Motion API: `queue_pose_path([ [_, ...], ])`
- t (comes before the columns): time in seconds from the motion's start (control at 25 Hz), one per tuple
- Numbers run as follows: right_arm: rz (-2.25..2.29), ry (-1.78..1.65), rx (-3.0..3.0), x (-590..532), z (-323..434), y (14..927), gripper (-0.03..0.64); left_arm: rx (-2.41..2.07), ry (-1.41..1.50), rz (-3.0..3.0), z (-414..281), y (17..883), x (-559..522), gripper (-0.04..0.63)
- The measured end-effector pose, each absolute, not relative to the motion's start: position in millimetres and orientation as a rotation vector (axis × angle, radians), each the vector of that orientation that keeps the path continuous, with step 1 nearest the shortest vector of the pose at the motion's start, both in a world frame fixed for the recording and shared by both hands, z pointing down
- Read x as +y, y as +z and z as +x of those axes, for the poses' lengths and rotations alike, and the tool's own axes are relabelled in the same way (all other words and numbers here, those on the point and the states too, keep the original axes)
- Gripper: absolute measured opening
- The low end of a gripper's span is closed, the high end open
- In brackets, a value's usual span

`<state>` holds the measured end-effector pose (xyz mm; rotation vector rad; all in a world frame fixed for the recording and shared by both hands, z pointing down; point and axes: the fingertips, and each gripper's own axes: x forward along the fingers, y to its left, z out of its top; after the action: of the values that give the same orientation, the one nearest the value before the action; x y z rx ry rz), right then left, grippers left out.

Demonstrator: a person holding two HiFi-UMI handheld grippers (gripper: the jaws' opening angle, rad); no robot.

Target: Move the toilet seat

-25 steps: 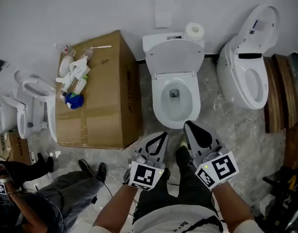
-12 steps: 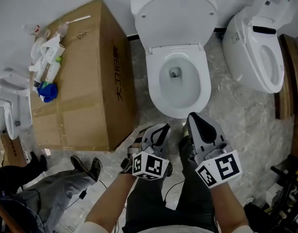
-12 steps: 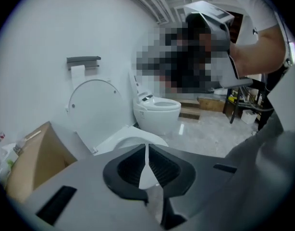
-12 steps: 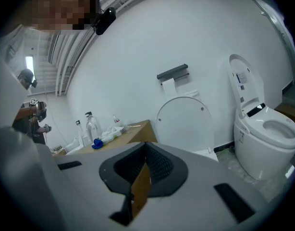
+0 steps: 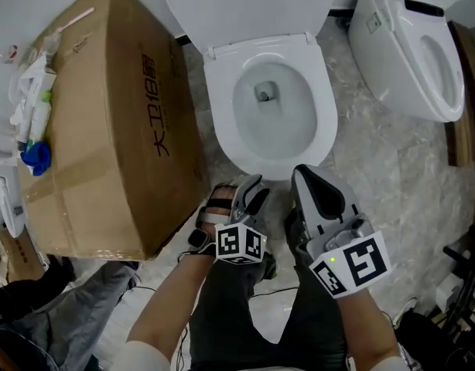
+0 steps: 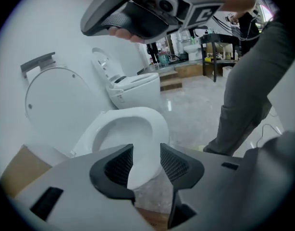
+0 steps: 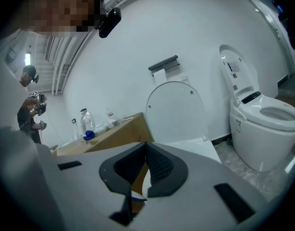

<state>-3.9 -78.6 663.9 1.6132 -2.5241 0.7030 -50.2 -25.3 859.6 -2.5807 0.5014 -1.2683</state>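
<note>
The white toilet (image 5: 267, 107) stands in the middle with its seat (image 5: 319, 107) down on the bowl and its lid (image 5: 245, 6) raised against the wall. My left gripper (image 5: 251, 195) hovers just short of the seat's front rim. Its jaws have just been opening and stand apart, with nothing between the pads. In the left gripper view the seat's front (image 6: 154, 124) shows beyond the left gripper (image 6: 146, 149). My right gripper (image 5: 315, 185) is beside it, at the bowl's front right, shut and empty. The right gripper view has the right gripper (image 7: 146, 146) pointing at the lid (image 7: 176, 109).
A large cardboard box (image 5: 106, 122) stands close on the toilet's left, with bottles and a blue item (image 5: 32, 122) on top. A second toilet (image 5: 408, 52) stands at the right. Another person's legs (image 5: 67, 315) are at the lower left. The floor (image 5: 377, 176) is marbled tile.
Both grippers have sunk toward the toilet's front and the view has closed in on the bowl. The left gripper has rolled, and its jaws have gone from shut to apart.
</note>
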Motion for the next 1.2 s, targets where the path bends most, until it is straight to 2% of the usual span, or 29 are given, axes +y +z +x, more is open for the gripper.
queue_pose_path([
  [0.24,1.605,0.741,-2.532,-80.9,2.4,686.8,0.015,0.372,-1.347,-2.428,-38.7,909.1,-26.2,0.215],
  [0.72,1.555,0.766,-2.536,-78.8,14.3,717.4,0.015,0.326,-1.422,-2.263,-27.6,960.4,-30.5,0.224],
  [1.2,1.599,0.776,-2.515,-78.4,39.2,711.3,0.015,0.353,-1.455,-2.31,-25.6,950.3,-35.7,0.225],
])
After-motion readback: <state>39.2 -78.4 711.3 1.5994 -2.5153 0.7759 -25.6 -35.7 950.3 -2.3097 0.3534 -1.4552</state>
